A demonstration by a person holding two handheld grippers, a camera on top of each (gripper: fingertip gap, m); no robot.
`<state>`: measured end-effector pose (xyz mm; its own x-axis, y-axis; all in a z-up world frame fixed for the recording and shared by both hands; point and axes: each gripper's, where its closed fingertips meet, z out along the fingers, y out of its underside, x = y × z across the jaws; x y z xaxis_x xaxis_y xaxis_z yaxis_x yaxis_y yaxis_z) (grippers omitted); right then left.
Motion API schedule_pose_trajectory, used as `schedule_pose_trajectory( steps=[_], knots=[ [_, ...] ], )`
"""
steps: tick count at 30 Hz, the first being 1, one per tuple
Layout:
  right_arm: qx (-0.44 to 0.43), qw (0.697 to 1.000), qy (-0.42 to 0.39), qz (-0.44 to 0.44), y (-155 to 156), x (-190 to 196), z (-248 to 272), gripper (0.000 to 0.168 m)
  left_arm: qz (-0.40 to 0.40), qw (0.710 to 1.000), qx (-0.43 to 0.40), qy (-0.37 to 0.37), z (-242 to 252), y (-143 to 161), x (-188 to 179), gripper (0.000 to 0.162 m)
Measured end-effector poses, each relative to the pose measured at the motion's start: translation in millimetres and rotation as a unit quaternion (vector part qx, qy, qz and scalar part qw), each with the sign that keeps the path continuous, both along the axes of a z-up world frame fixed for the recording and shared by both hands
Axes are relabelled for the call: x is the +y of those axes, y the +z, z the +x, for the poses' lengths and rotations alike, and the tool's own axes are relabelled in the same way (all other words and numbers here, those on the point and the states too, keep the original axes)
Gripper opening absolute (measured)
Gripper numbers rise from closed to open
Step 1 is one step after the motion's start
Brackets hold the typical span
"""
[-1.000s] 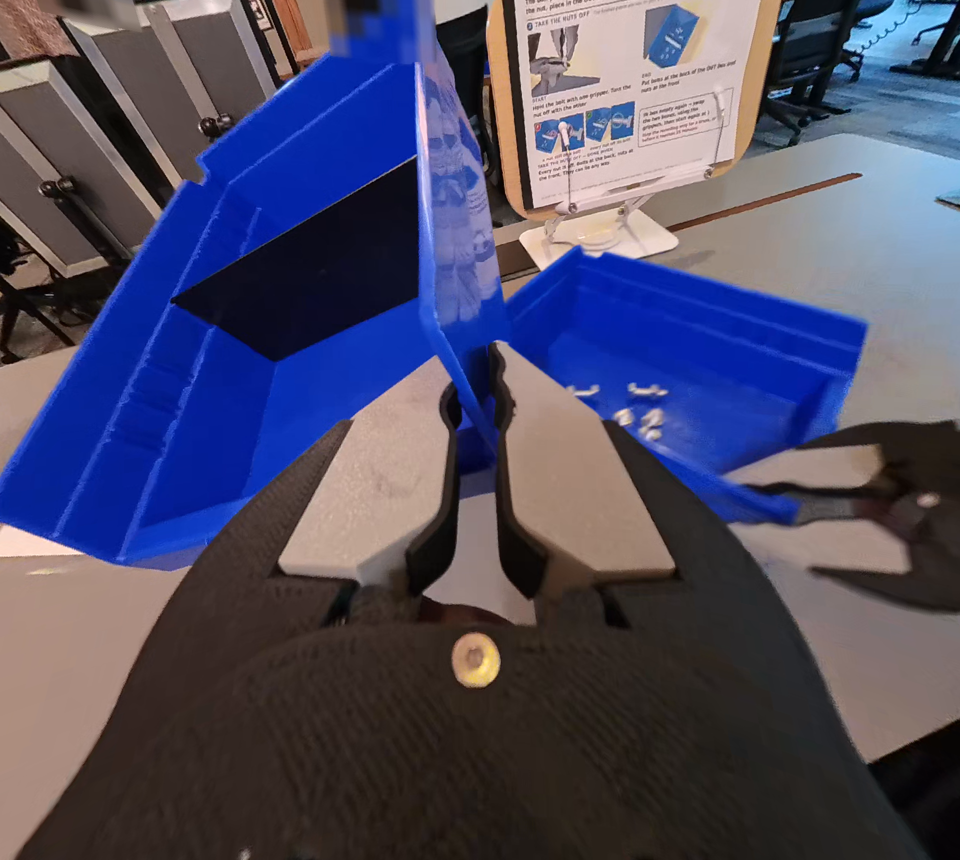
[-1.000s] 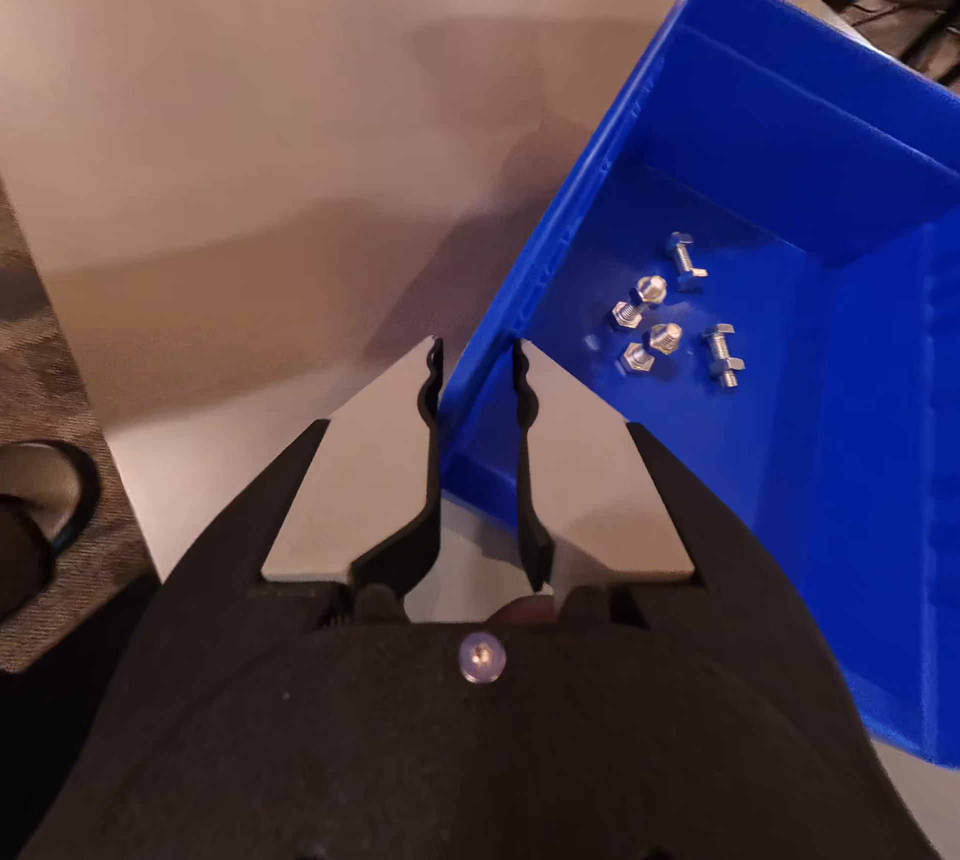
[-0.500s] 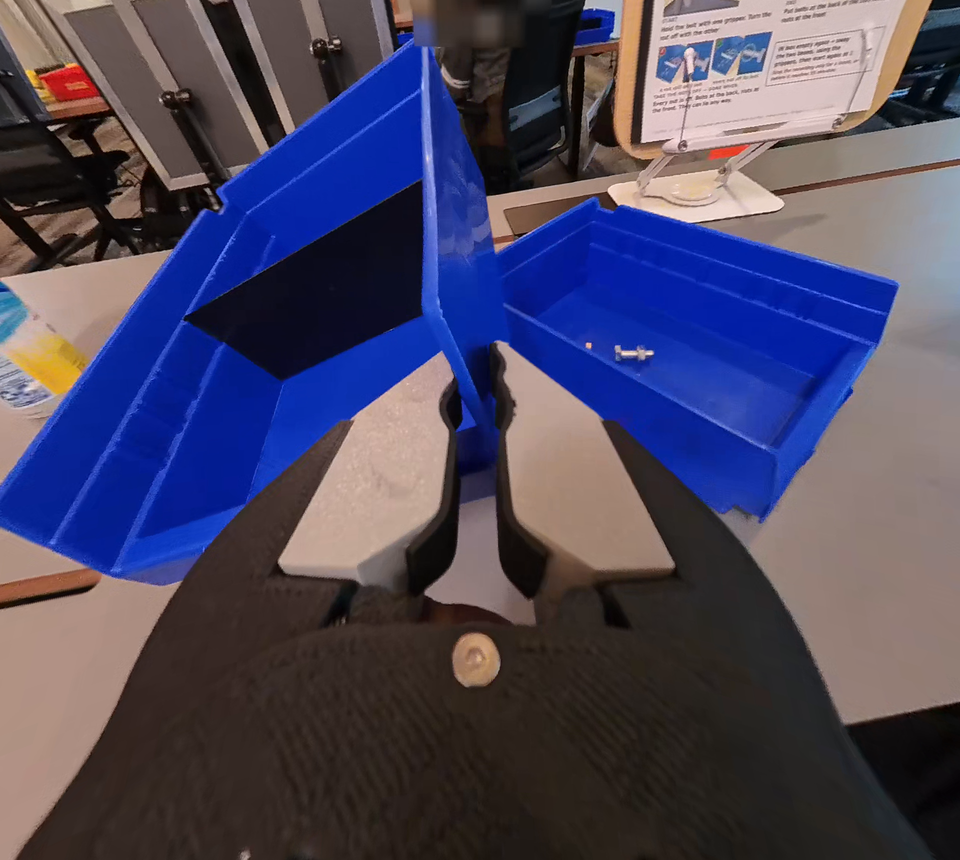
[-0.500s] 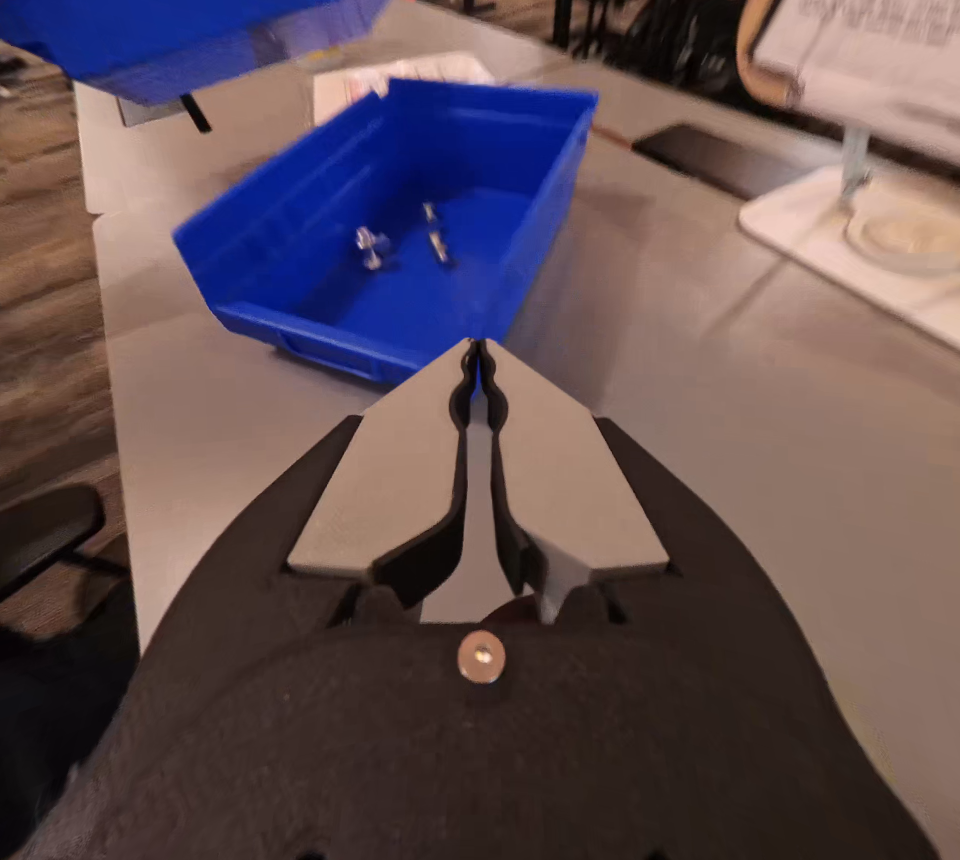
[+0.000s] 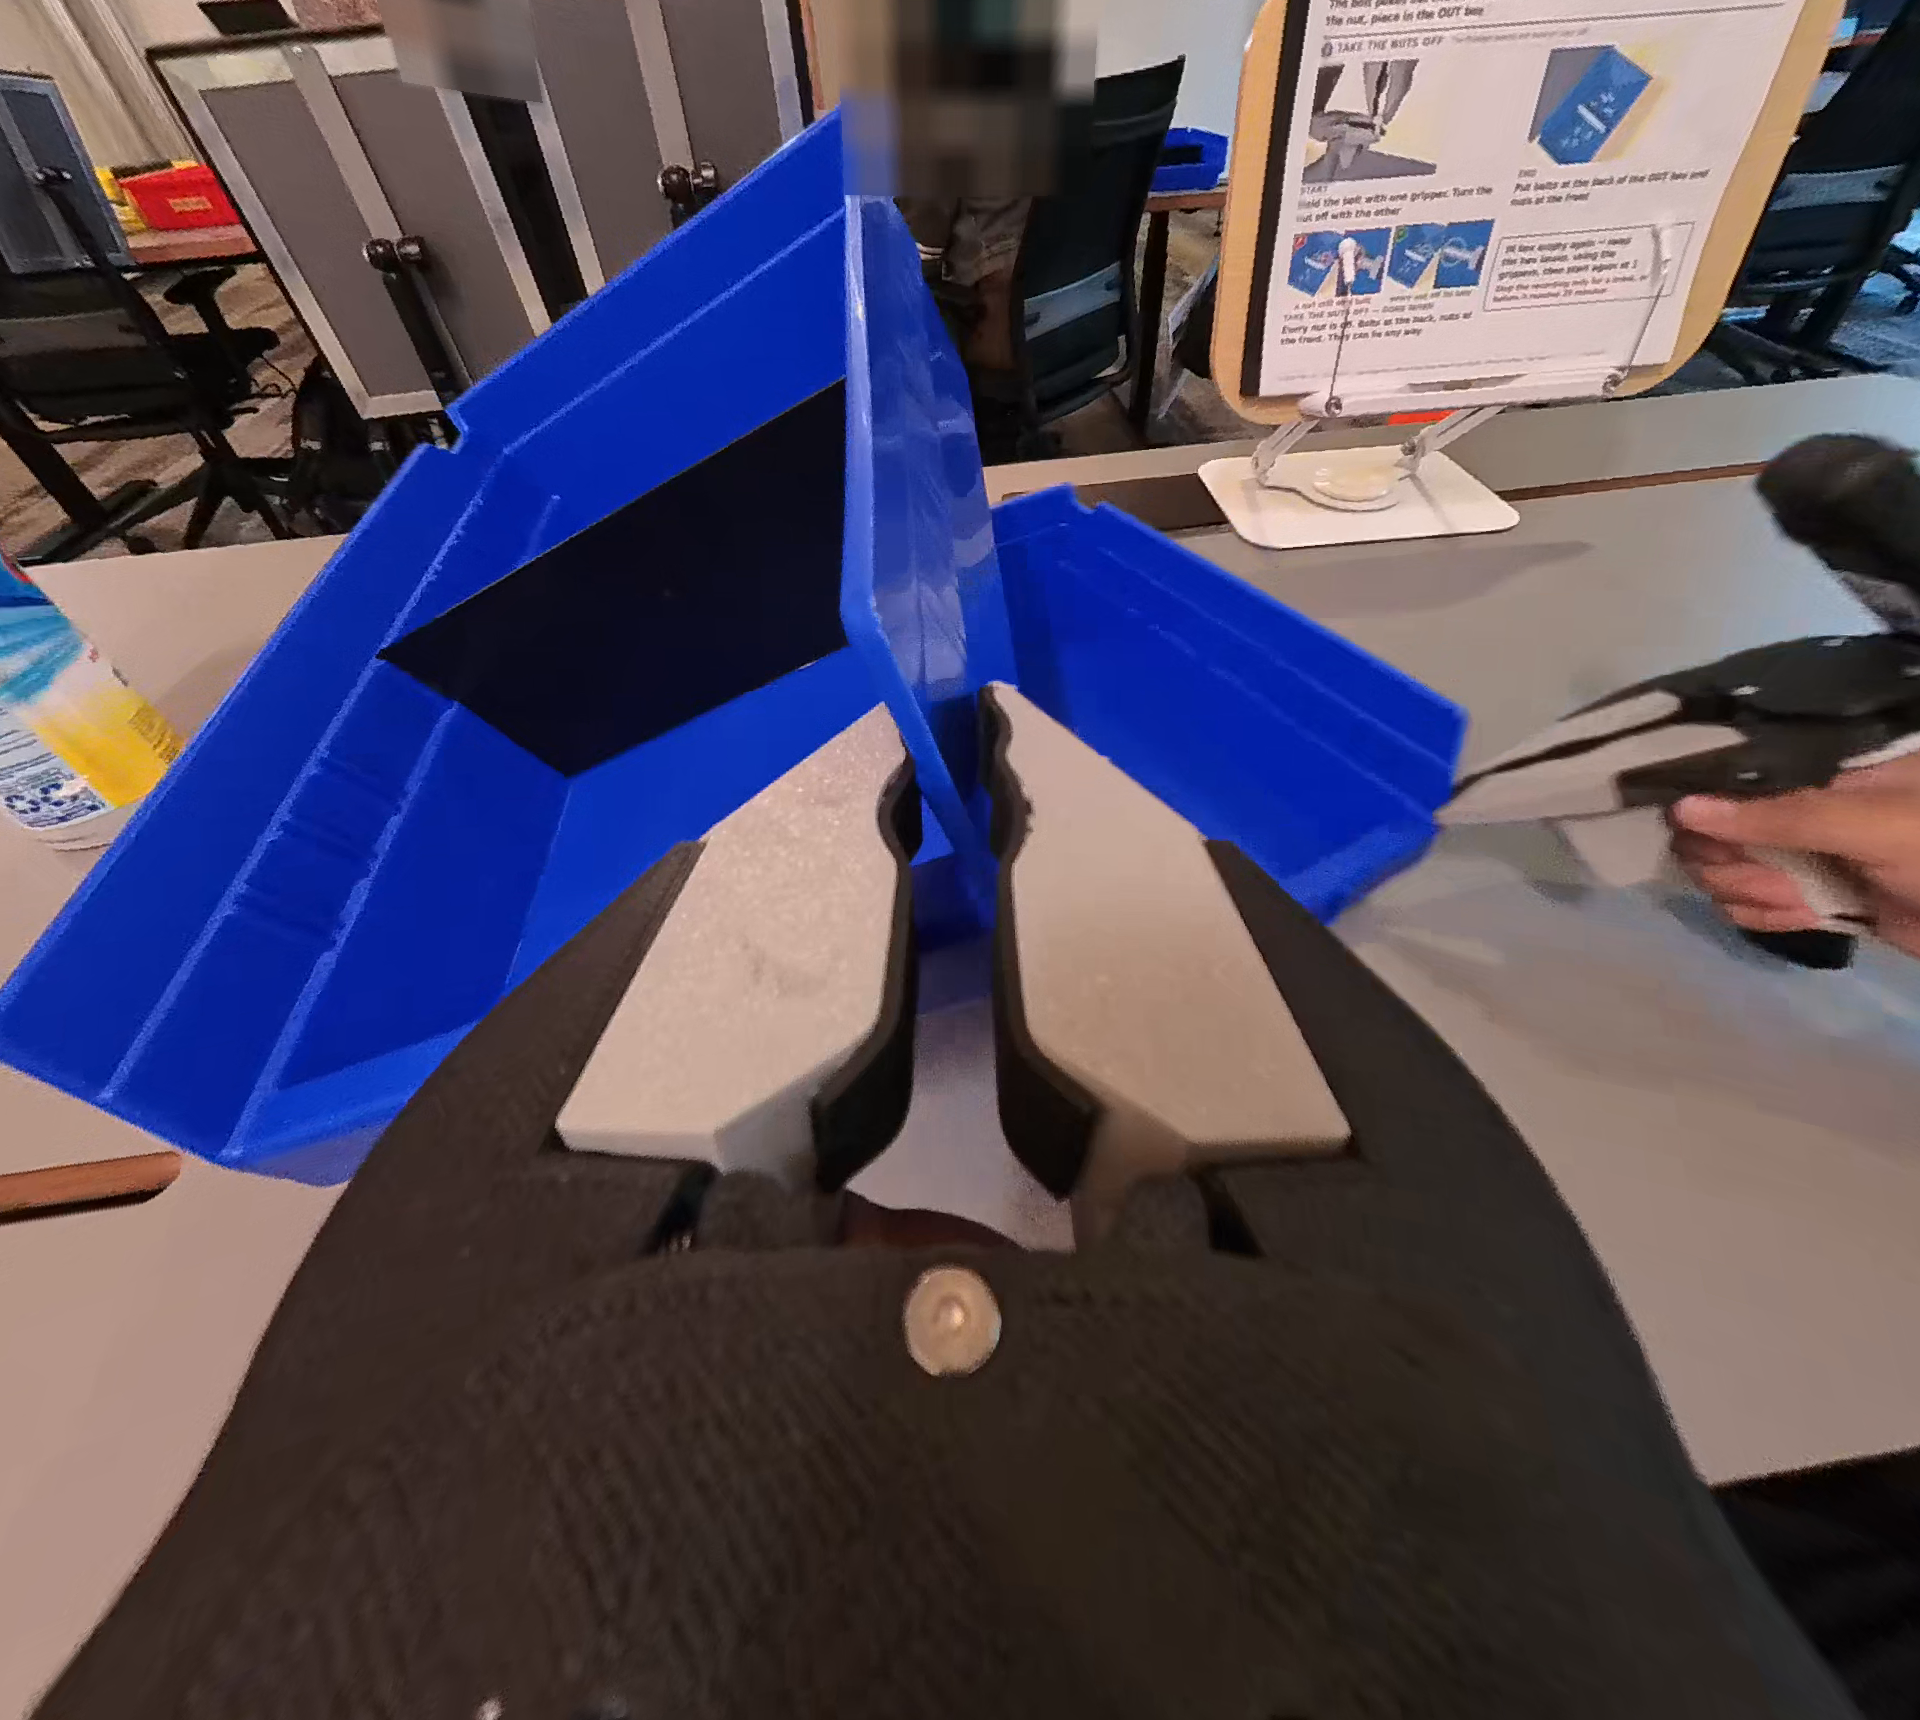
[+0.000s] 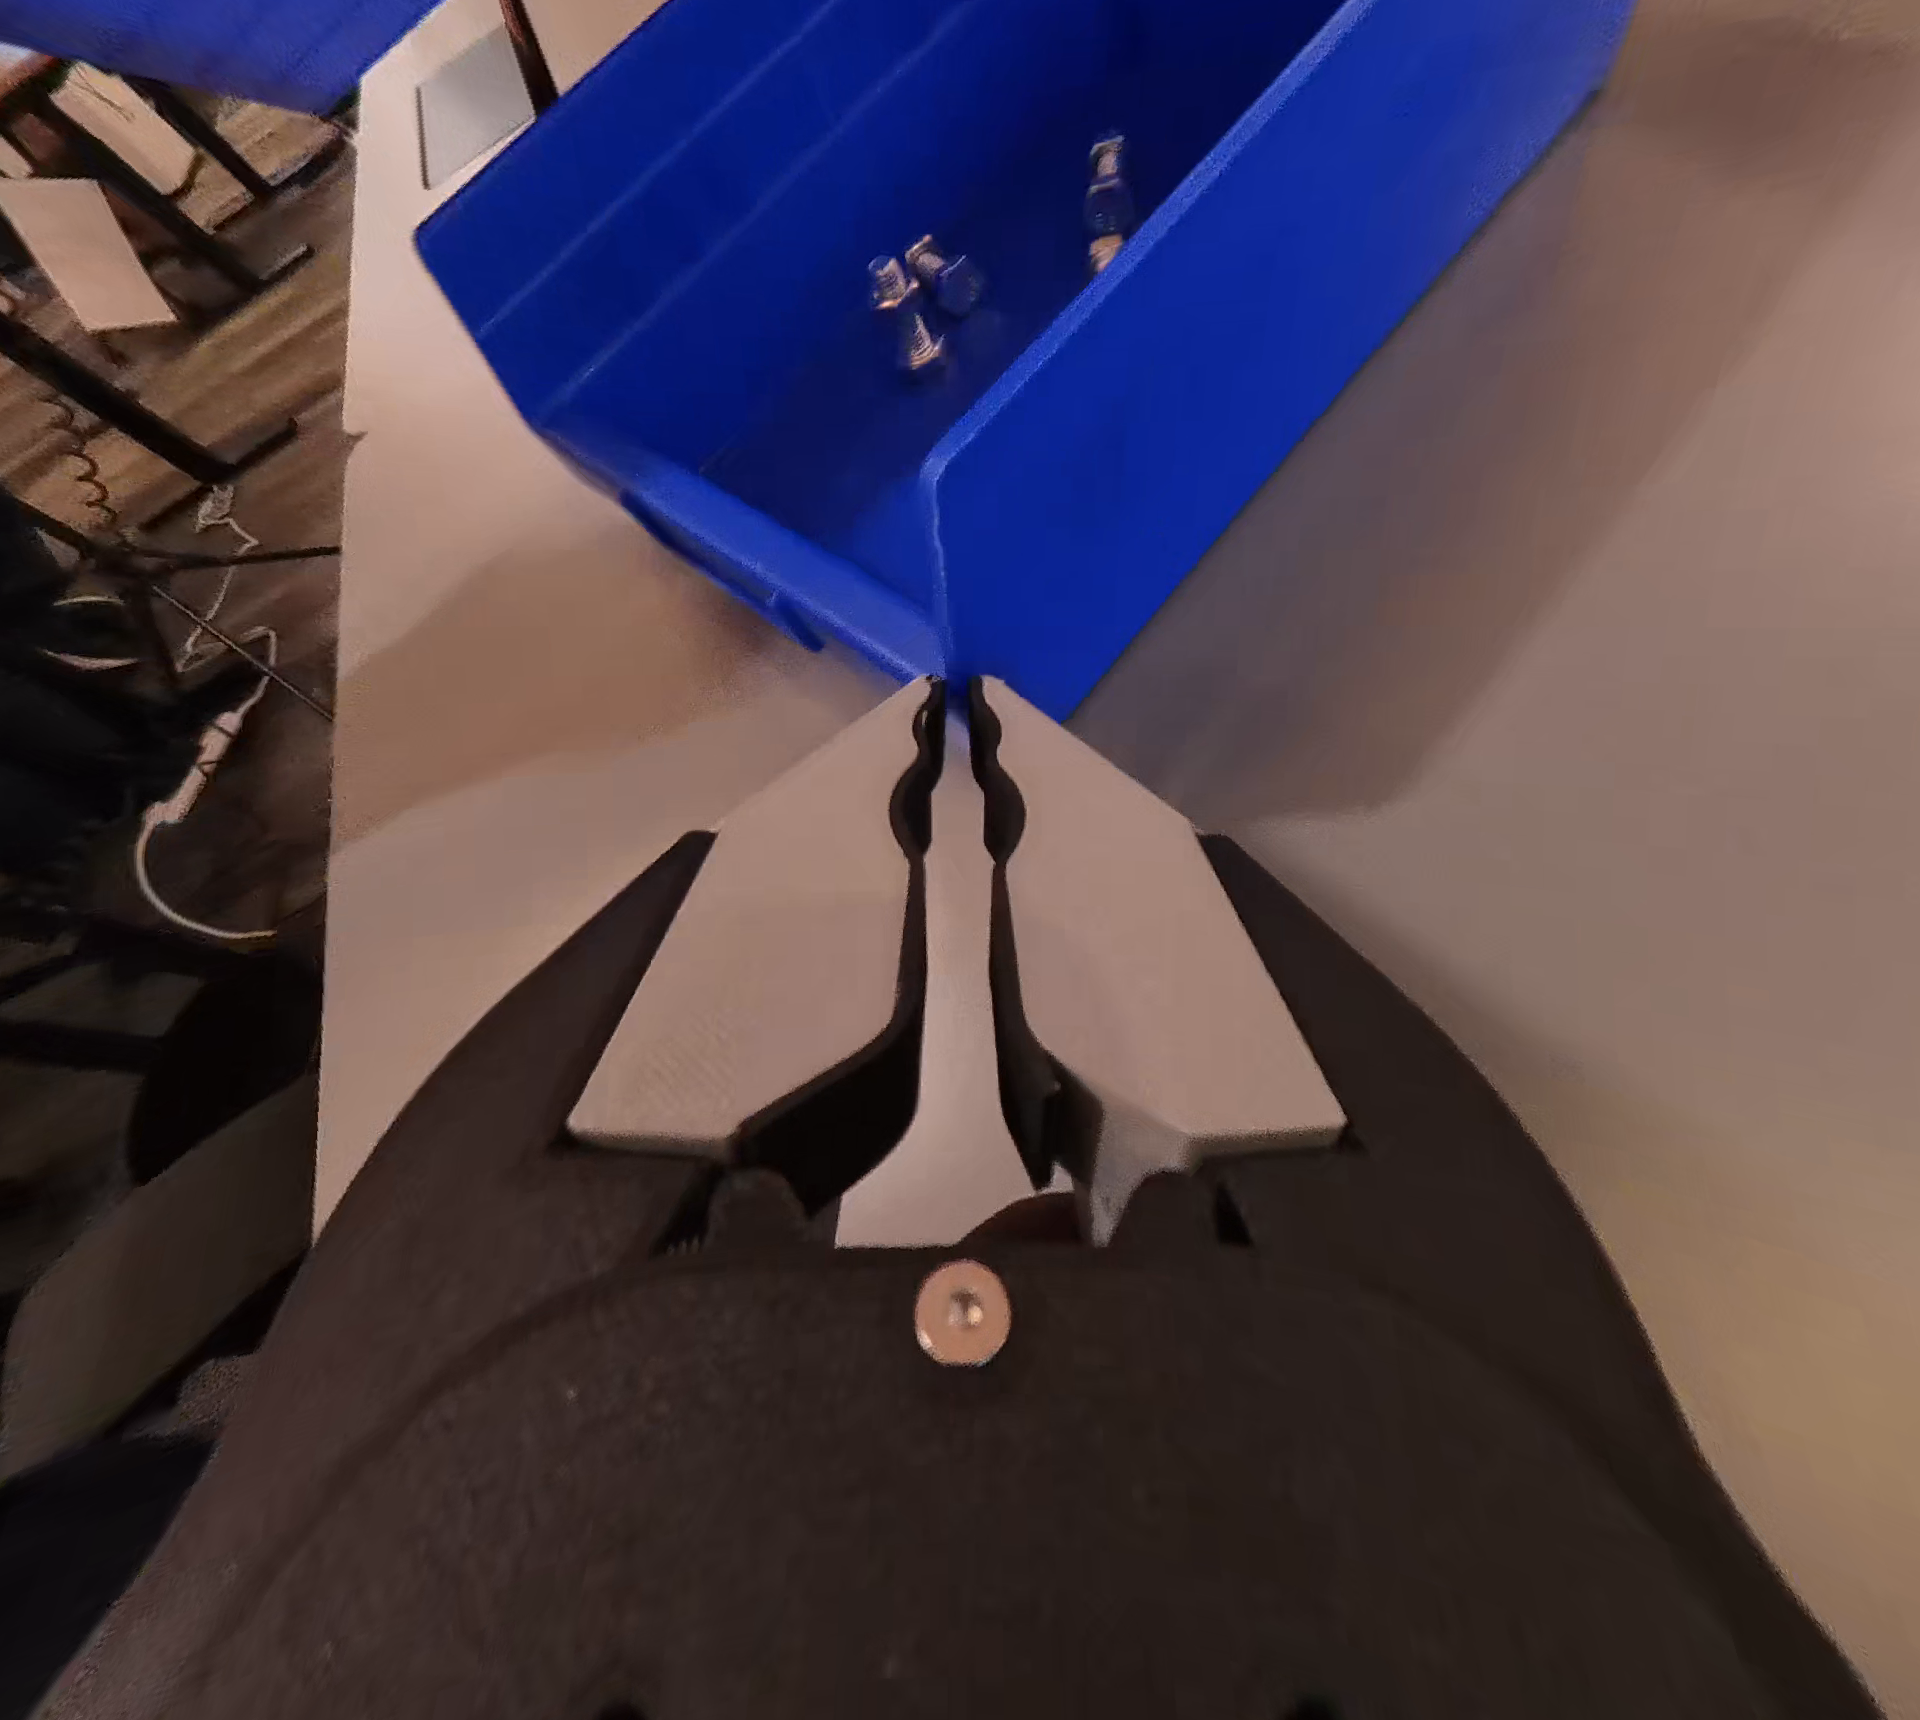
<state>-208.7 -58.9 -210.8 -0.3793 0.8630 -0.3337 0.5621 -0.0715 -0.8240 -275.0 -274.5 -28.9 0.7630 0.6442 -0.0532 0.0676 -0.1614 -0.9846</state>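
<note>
A: At centre frame in the left wrist view, what has the tilted bin (image 5: 416,839)?

B: The left gripper (image 5: 951,735). Its jaws pinch the bin's side wall, one finger inside and one outside. The bin leans with its open side toward the camera, and I see nothing inside it.

A: And the flat bin (image 5: 1226,714) just right of it?

B: It sits on the surface (image 5: 1558,1151), right beside the tilted bin. In the right wrist view, a few bolts (image 6: 925,299) lie near its right wall.

A: Where's the right gripper (image 6: 951,683)?

B: At that bin's near corner. The jaws stand a narrow slit apart with nothing between them. I cannot tell whether the tips touch the corner or stop just short.

A: Anything around them?

B: A stand (image 5: 1507,112) with a printed sheet at the upper right, and a bottle (image 5: 62,735) at the left edge.
</note>
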Motion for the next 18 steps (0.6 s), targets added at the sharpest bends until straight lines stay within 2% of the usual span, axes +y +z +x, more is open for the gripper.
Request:
schedule_pose_trajectory(
  steps=[3, 4, 5, 8, 10, 13, 18],
  knots=[
    [-0.001, 0.997, 0.068, -0.033, 1.3, -40.4, -7.3, 0.01, -0.001, 1.0, 0.01, -0.006, 10.2, 11.4, 7.0, 0.004],
    [-0.012, 0.993, 0.103, -0.052, -0.2, -54.2, -2.5, 0.0, -0.004, 1.0, 0.018, -0.012, 15.7, 15.6, 9.8, 0.005],
    [-0.026, 0.988, 0.134, -0.073, -0.3, -65.8, 3.6, 0.0, -0.004, 1.0, 0.024, -0.019, 21.2, 19.8, 13.4, 0.005],
    [0.003, 0.981, 0.15, -0.121, 21.4, -71.2, 14.5, 0.002, 0.003, 0.999, 0.032, -0.039, 36.3, 29.9, 28.5, 0.005],
    [0.025, 0.982, 0.144, -0.123, 39.7, -54.0, 29.4, 0.005, 0.002, 0.998, 0.042, -0.057, 49.3, 33.2, 43.3, 0.005],
    [0.06, 0.989, 0.108, -0.083, 67.9, -5.7, 64.5, 0.007, 0.0, 0.993, 0.057, -0.101, 77.2, 33.9, 73.4, 0.005],
    [0.186, 0.98, 0.039, -0.051, 138.8, 71.5, 163.5, 0.005, 0.021, 0.975, 0.05, -0.216, 145.5, 31.9, 137.5, 0.005]
  ],
)
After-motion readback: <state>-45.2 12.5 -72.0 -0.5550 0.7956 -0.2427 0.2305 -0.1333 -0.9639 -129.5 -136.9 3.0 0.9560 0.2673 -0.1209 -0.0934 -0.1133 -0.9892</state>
